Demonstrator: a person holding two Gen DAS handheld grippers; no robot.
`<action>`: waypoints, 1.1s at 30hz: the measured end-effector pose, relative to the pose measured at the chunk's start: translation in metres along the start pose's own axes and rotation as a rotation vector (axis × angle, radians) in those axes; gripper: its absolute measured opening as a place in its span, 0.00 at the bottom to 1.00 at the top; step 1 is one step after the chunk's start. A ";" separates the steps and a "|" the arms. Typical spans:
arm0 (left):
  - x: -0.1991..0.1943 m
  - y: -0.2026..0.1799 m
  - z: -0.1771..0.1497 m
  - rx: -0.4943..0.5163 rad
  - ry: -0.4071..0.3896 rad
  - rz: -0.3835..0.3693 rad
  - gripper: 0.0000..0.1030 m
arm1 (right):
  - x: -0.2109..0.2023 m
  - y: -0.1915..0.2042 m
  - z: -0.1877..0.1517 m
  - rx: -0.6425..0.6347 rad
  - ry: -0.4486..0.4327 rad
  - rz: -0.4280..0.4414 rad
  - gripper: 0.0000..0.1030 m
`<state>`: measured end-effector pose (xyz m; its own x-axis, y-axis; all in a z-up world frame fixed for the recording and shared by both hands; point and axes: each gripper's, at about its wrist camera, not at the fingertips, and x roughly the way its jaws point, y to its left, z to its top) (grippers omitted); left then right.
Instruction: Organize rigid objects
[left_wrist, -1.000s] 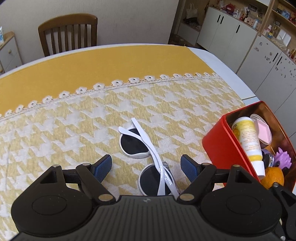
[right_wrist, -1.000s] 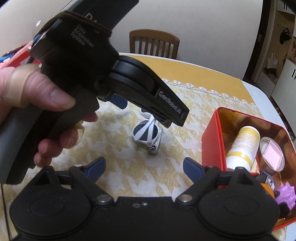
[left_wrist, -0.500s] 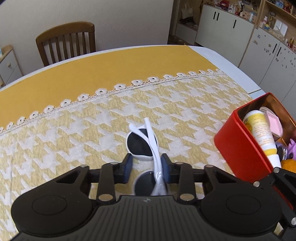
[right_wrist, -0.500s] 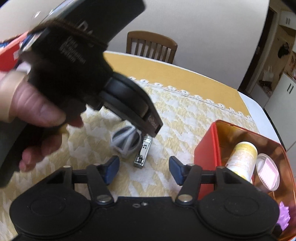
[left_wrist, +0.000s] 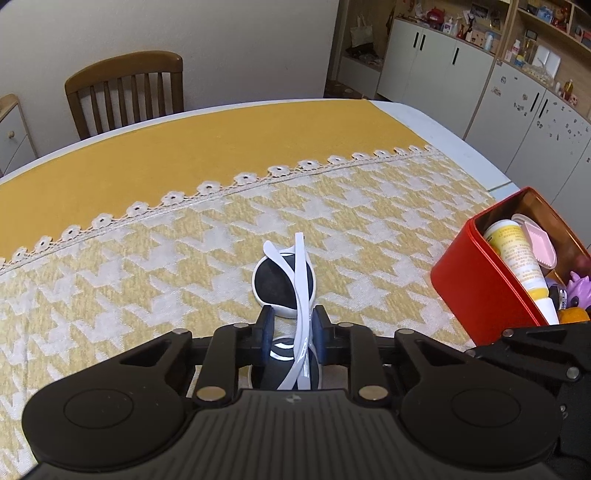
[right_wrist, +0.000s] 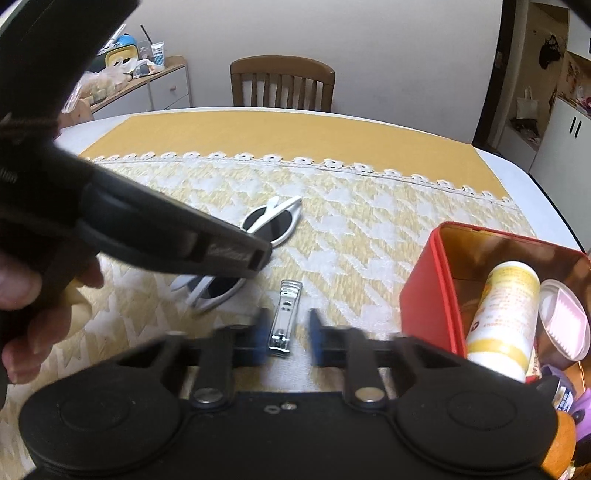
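Observation:
White sunglasses with dark lenses (left_wrist: 282, 284) lie folded on the yellow houndstooth tablecloth (left_wrist: 184, 258). My left gripper (left_wrist: 292, 334) is shut on the sunglasses at their middle; they also show in the right wrist view (right_wrist: 271, 225), partly hidden behind the left gripper's body. A silver nail clipper (right_wrist: 285, 317) lies on the cloth between the blurred blue pads of my right gripper (right_wrist: 285, 338), which stand a little apart on either side of it and do not touch it. A red tin box (right_wrist: 424, 306) stands to the right.
The red box (left_wrist: 480, 291) holds a yellow-white bottle (right_wrist: 502, 317), a pink lidded tub (right_wrist: 565, 328), a purple toy and an orange. A wooden chair (right_wrist: 282, 83) stands behind the table. A cluttered sideboard (right_wrist: 140, 74) is at the far left, and white cabinets (left_wrist: 443, 62) at the right.
My left gripper closed from wide open onto the sunglasses. My right gripper narrowed from wide open and moved down around the nail clipper.

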<state>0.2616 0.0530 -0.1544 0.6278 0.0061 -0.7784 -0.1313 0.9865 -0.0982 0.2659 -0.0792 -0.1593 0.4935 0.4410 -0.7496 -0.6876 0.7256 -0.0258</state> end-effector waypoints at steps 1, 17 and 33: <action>-0.001 0.001 0.000 -0.004 -0.002 -0.001 0.20 | 0.000 0.000 0.001 0.002 0.002 -0.003 0.10; -0.037 0.014 -0.016 -0.052 -0.020 -0.062 0.05 | -0.061 -0.006 -0.016 0.068 -0.042 0.007 0.09; -0.099 0.017 -0.026 -0.196 -0.038 -0.173 0.04 | -0.142 -0.048 -0.019 0.080 -0.109 0.026 0.01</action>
<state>0.1770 0.0648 -0.0950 0.6818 -0.1504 -0.7159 -0.1632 0.9227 -0.3493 0.2183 -0.1871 -0.0642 0.5339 0.5124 -0.6727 -0.6585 0.7510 0.0494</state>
